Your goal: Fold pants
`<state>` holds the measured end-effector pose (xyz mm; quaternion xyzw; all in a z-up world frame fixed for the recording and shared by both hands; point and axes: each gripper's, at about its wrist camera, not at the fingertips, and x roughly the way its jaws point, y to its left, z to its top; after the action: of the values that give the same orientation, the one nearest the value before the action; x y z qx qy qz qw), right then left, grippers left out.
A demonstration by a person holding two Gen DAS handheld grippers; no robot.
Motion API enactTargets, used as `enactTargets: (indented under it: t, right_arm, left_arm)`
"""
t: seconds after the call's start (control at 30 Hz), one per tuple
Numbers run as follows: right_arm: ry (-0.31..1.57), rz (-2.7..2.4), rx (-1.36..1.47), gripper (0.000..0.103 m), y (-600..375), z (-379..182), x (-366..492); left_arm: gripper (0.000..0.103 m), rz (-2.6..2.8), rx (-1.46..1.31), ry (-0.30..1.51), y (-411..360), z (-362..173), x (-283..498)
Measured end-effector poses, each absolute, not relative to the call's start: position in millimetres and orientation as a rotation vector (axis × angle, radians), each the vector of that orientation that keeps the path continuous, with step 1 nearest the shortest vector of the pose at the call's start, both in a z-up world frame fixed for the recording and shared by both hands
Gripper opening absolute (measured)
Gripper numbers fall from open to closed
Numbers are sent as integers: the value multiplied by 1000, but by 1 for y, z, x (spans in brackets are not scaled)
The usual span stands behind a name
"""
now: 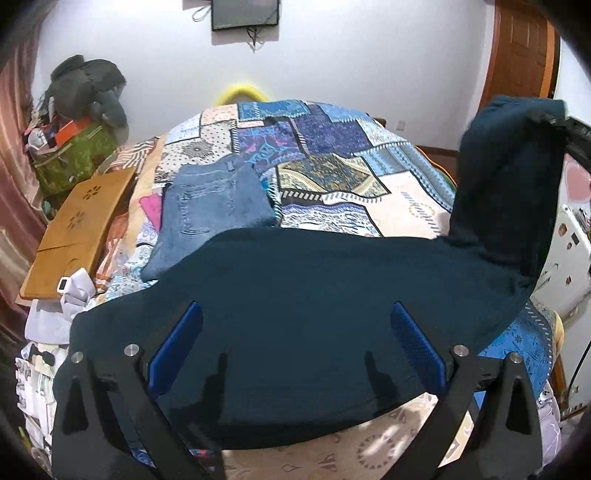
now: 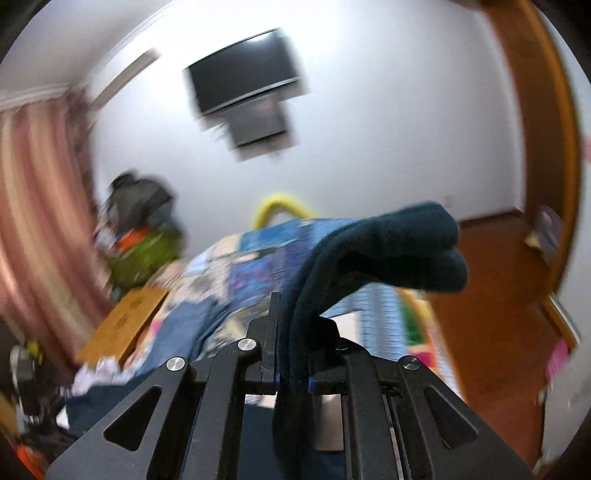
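Dark teal pants lie spread across the near part of the patchwork bedspread. My left gripper is open, its blue pads wide apart just above the pants' middle, holding nothing. My right gripper is shut on one end of the teal pants and holds it lifted in the air; that raised end shows at the right of the left wrist view. The right wrist view is motion-blurred.
Folded blue jeans lie on the bed beyond the teal pants. A wooden lap tray and a green bag with clothes stand at the left. A wooden door is at the right, a wall screen ahead.
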<state>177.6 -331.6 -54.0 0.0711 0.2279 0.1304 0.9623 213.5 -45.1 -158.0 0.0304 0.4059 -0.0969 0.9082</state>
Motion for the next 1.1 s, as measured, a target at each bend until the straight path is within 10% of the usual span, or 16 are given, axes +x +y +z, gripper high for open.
enactTargets:
  t: [0.4, 1.1]
  right_arm:
    - [868, 556, -110, 9, -198, -204, 166]
    - [782, 419, 2, 45, -266, -160, 148]
  left_arm:
    - [103, -155, -22, 853, 3, -163, 203]
    - [103, -284, -116, 969, -32, -170, 232]
